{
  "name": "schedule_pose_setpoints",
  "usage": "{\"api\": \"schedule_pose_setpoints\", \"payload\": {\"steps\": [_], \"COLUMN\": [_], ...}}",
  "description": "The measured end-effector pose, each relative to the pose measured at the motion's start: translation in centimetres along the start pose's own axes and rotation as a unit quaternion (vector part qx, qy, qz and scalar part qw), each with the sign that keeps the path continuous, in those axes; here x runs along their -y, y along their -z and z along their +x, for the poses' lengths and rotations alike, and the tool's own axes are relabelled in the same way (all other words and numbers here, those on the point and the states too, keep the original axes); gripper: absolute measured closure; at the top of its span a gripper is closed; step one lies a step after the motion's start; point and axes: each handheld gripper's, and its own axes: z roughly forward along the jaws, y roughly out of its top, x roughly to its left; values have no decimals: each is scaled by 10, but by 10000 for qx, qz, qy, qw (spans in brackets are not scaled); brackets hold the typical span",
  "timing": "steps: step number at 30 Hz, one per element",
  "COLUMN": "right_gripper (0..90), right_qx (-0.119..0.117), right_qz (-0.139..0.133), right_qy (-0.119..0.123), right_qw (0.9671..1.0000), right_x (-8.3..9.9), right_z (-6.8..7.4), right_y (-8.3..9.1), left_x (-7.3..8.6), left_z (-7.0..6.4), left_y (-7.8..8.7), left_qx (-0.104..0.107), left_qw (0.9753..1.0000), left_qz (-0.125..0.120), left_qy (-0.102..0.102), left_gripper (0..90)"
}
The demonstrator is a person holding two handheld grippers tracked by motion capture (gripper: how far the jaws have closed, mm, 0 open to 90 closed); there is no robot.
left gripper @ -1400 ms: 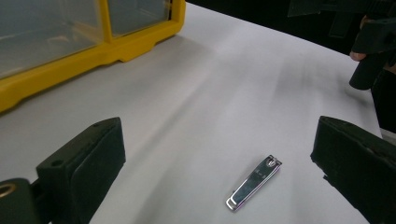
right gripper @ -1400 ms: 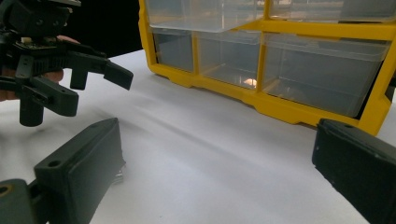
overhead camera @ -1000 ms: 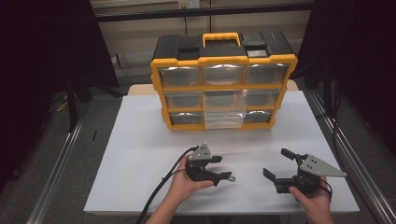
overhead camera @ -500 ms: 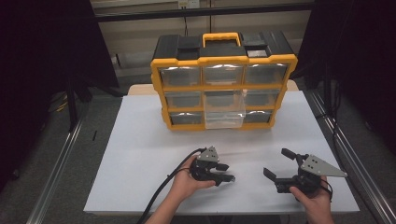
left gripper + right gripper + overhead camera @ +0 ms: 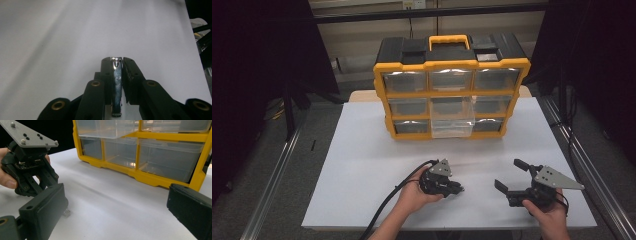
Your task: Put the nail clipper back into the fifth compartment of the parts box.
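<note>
Now left gripper [image 5: 447,186] shifted rightward on white table [image 5: 362,165], jaws clamped on nail clipper [image 5: 116,85]. Right gripper [image 5: 512,180] jaws spread, empty. Bottom-middle drawer [image 5: 452,127] of organizer [image 5: 452,95] pulled out; probable destination.

A shiny chrome-metal nail clipper [image 5: 117,82] is glinting between the matt black plastic jaws of the left gripper [image 5: 117,61]. The organiser [image 5: 451,87] is showing glossy yellow plastic framing and clear plastic drawers [image 5: 170,157]. The table [image 5: 362,165] is looking smooth, matt white.
</note>
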Motion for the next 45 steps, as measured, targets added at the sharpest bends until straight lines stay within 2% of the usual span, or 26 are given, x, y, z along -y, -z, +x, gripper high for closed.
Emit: {"api": "schedule_pose_setpoints", "payload": {"steps": [4,5,7,8,10,11,12,13,14,15,16,19,20,21,22,25,26,27,28,31,32,34,36,38,43,45], "right_gripper": [16,16,16,16,16,16,16,16,16,16,16,16,16,16,16,16,16,16,16,16,16,16,17,16,16,16], "right_qx": [6,6,3,0,-6,-12,-10,-10,-16,-9,-13,3,2,0,-6,-2,-2,14,9,-3,10,5,16,27,30,26], "right_qz": [-2,10,3,11,5,8,11,11,15,11,4,-12,-8,-9,1,-14,-14,-28,-32,-26,-35,-32,-29,-27,-28,-34], "right_qy": [14,20,5,19,28,26,26,26,16,20,28,14,11,32,34,42,42,15,15,-4,7,2,13,16,4,-3], "right_qw": [10000,10000,10000,10000,10000,10000,10000,10000,10000,10000,10000,10000,10000,10000,10000,10000,10000,10000,10000,10000,10000,10000,10000,10000,10000,10000], "right_x": [0,0,0,0,0,0,0,0,0,0,0,0,-1,-1,-1,-1,-1,0,0,0,-1,-1,-1,-1,0,-1], "right_z": [0,-1,0,0,0,0,0,0,0,0,0,0,0,-1,-1,-1,-1,-1,-1,-1,-1,-1,0,-1,-1,-1], "right_y": [0,0,0,0,0,0,0,0,0,1,1,1,1,1,1,1,1,2,2,2,2,2,2,2,2,2], "left_x": [2,1,1,0,-2,-3,-4,-4,-3,-6,-7,-8,-11,-11,-10,-9,-9,-8,-7,-5,-5,-3,-3,-1,0,0], "left_z": [0,1,2,1,-1,-1,-3,-3,-1,-1,-4,-2,-3,-2,-2,-1,-1,-1,0,3,4,5,6,7,10,11], "left_y": [3,7,8,6,5,3,1,1,-3,-3,-4,-6,-4,-3,-6,-4,-4,0,3,11,15,19,22,26,32,36], "left_qx": [-85,-142,-147,-124,-175,-178,-363,-363,-188,-207,-423,-293,-510,-518,-330,-315,-315,-475,-301,-222,-261,-230,-249,-177,-203,-213], "left_qw": [9999,9998,9998,9998,9996,9996,9990,9990,9998,9995,9987,9992,9978,9976,9986,9979,9979,9966,9966,9946,9946,9933,9931,9905,9887,9861], "left_qz": [2,128,157,-19,52,31,150,150,17,134,170,108,397,443,186,136,136,83,-21,-313,-245,-407,-391,-653,-807,-980], "left_qy": [95,45,-46,134,224,196,227,227,120,190,230,240,143,128,366,557,557,675,769,969,973,1060,1075,1197,1251,1323], "left_gripper": [798,797,783,765,746,745,741,741,741,739,741,782,789,794,796,798,798,798,798,798,799,799,800,800,801,804]}}
